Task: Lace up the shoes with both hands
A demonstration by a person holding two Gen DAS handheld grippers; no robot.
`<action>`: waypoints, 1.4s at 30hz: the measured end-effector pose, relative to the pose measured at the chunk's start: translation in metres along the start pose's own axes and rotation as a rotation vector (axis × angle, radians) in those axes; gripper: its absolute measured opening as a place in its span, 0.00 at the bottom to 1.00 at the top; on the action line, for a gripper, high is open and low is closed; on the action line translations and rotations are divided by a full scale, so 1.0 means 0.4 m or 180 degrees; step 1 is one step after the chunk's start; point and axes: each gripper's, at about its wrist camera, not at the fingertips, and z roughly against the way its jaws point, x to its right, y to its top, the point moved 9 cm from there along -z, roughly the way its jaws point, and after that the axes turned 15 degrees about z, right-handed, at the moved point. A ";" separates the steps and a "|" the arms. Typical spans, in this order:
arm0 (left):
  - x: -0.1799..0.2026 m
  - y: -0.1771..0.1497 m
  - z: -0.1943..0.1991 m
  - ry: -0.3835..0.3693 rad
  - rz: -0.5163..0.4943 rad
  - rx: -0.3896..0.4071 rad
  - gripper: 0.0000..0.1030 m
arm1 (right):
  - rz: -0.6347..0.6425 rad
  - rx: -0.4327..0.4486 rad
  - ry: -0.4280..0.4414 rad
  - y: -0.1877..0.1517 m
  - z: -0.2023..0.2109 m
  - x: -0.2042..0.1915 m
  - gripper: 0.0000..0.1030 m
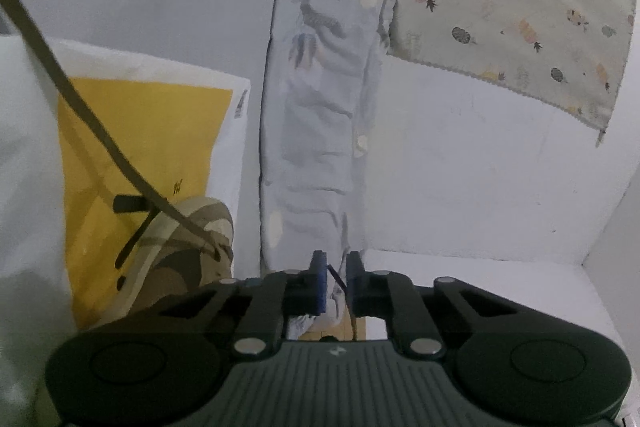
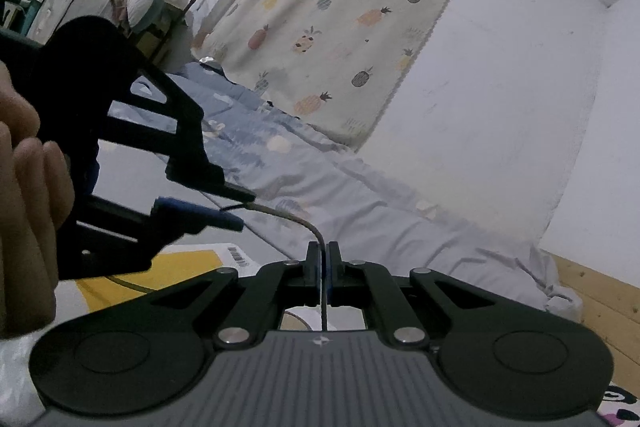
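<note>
Two views along hand-held black two-finger grippers, in a bedroom.

In the left wrist view, the left gripper (image 1: pixel 335 267) points level at a white wall. Its jaws stand a small gap apart, and the thin dark tip of a lace (image 1: pixel 338 277) crosses between them; whether the pads press on it cannot be told. To the left, a tan and beige camouflage-patterned shoe (image 1: pixel 188 247) rests on a yellow and white sheet (image 1: pixel 160 131). A flat khaki shoelace (image 1: pixel 64 83) runs taut from its eyelets up to the upper left corner.

In the right wrist view, the right gripper (image 2: pixel 323 259) has its jaws together, clamped on the khaki lace, which arches up and leftward to the other gripper. A bare hand (image 2: pixel 28 195) holds that gripper at the left edge. Behind lie a pale blue quilted bed cover (image 2: pixel 320 179) and a cream pineapple-print cloth (image 2: pixel 340 27) hanging on the wall.
</note>
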 end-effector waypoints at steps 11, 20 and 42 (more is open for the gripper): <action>0.074 -0.014 0.003 0.0287 -0.1014 0.0126 0.00 | 0.0032 -0.0124 0.0191 -0.011 -0.006 -0.022 0.01; 0.158 -0.077 -0.024 0.0564 -0.2334 0.0053 0.00 | 0.0129 0.0062 0.0322 0.018 0.020 -0.052 0.24; 0.133 -0.124 -0.024 0.0654 -0.2706 -0.0344 0.00 | 0.0021 0.0152 0.0483 0.067 0.031 -0.063 0.08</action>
